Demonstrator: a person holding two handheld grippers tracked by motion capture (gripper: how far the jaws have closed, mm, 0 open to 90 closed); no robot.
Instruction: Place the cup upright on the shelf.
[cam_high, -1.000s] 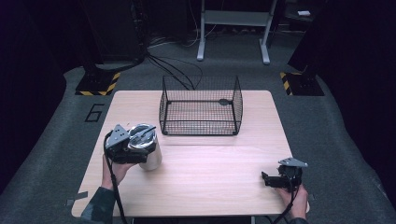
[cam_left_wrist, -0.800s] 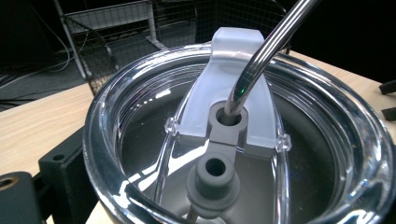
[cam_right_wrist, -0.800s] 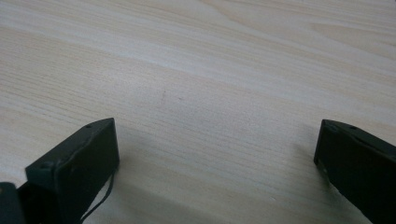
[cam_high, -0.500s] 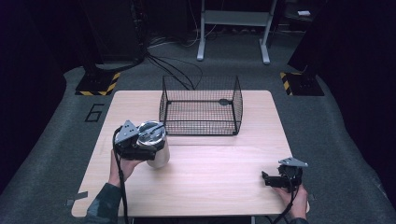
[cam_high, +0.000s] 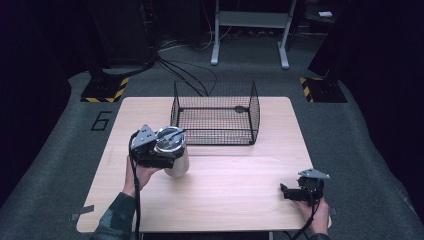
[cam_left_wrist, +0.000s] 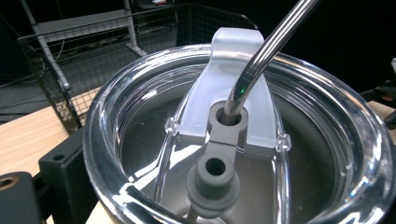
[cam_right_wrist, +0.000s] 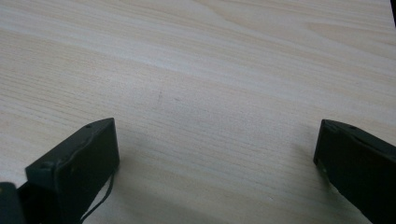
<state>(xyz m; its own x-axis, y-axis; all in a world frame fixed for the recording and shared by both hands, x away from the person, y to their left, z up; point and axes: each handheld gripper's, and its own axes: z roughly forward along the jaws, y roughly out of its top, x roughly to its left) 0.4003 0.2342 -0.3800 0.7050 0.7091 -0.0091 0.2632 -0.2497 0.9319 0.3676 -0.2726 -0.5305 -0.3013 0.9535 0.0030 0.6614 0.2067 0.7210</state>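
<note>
A steel tumbler (cam_high: 178, 161) with a clear lid (cam_left_wrist: 233, 140) and a metal straw (cam_left_wrist: 266, 51) is tilted over the table's left half, just in front of the wire basket (cam_high: 215, 136). My left gripper (cam_high: 167, 151) is shut on the tumbler near its rim; one black finger (cam_left_wrist: 60, 170) shows beside the lid. The basket's mesh (cam_left_wrist: 70, 65) rises close behind the tumbler. Near the front right corner, my right gripper (cam_high: 286, 192) rests low on the table, open, with bare wood (cam_right_wrist: 210, 70) between its jaws (cam_right_wrist: 215, 158).
The black wire basket stands open-topped at the back middle of the wooden table (cam_high: 235, 195). Dark floor surrounds the table, with cables (cam_high: 185, 70) and a metal stand (cam_high: 250, 35) behind it.
My left gripper has carried the tumbler to the right and a little farther back, closer to the basket. The right gripper has stayed put.
</note>
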